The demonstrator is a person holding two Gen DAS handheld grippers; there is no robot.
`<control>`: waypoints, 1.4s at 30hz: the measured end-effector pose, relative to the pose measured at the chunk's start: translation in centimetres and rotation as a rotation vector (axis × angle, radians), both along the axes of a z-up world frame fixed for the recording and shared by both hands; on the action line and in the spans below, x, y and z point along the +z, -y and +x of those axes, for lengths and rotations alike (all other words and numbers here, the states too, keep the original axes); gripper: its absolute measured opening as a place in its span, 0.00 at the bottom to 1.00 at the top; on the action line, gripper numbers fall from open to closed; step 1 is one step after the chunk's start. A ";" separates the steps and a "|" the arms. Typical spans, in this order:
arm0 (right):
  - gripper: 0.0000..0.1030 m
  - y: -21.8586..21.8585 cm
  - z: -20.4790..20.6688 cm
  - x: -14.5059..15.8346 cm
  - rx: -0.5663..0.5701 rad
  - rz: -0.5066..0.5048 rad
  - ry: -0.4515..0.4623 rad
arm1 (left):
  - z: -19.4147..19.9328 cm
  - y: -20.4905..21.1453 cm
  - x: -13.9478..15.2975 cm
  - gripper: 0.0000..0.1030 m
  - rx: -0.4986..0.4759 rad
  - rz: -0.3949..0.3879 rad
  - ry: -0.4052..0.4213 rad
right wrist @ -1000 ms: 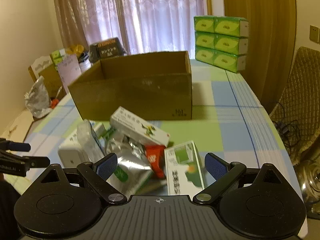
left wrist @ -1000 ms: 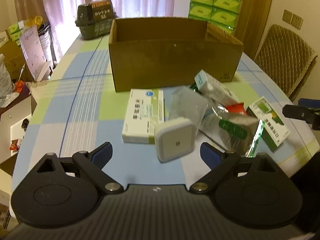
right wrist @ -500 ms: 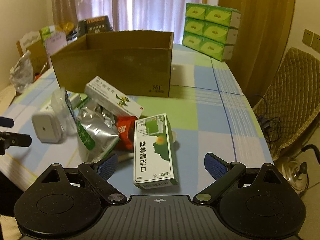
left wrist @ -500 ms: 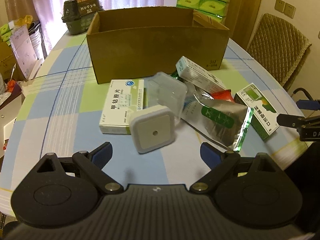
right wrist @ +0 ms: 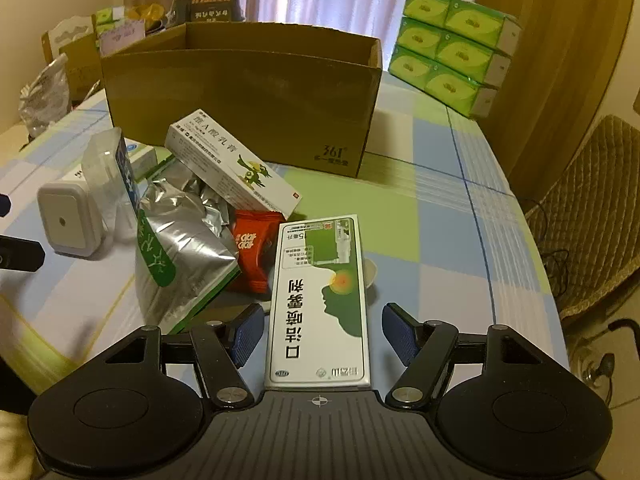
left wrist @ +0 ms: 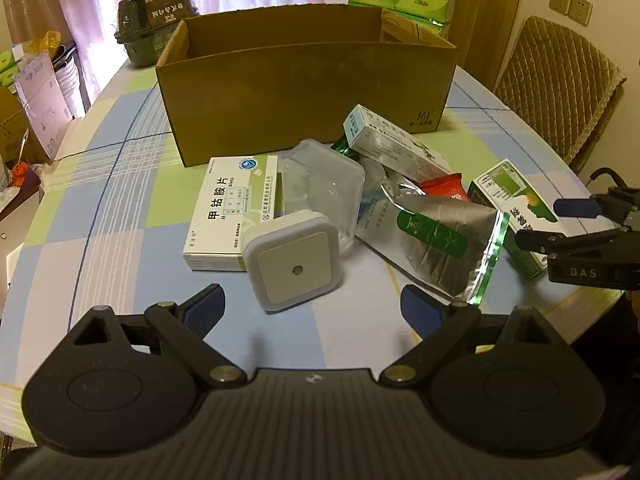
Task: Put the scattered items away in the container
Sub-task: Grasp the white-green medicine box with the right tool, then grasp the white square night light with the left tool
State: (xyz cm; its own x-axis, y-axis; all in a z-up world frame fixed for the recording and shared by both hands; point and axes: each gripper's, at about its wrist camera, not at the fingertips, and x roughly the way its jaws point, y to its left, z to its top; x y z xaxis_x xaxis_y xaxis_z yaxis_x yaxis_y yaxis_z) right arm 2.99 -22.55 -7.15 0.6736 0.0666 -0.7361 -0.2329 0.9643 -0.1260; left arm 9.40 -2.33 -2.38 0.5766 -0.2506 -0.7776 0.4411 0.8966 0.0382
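In the left wrist view, the left gripper (left wrist: 312, 306) fills the bottom of the frame with its fingers spread wide and nothing between them; a white square night light (left wrist: 294, 260) lies just above the gap at centre, leaning on a white medicine box (left wrist: 232, 210) and a clear plastic container (left wrist: 324, 184). To the right of them lies a silver foil pouch (left wrist: 436, 236), and at the right edge the right gripper (left wrist: 560, 222) reaches in over the green-and-white box (left wrist: 516, 204). The open cardboard box (left wrist: 308, 80) stands on the checked tablecloth (left wrist: 108, 200) in the upper middle. In the right wrist view, the right gripper's blue pads (right wrist: 246, 330) stand apart on either side of the near end of the green-and-white box, at bottom centre, without touching it. A red packet (right wrist: 252, 252) and the foil pouch lie left of it, a long white carton (right wrist: 232, 166) leans above them, and stacked green tissue packs (right wrist: 452, 52) sit upper right.
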 end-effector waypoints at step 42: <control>0.57 1.4 -1.6 -0.2 -0.021 0.019 -0.019 | 0.8 0.7 -2.4 0.72 0.017 0.077 0.058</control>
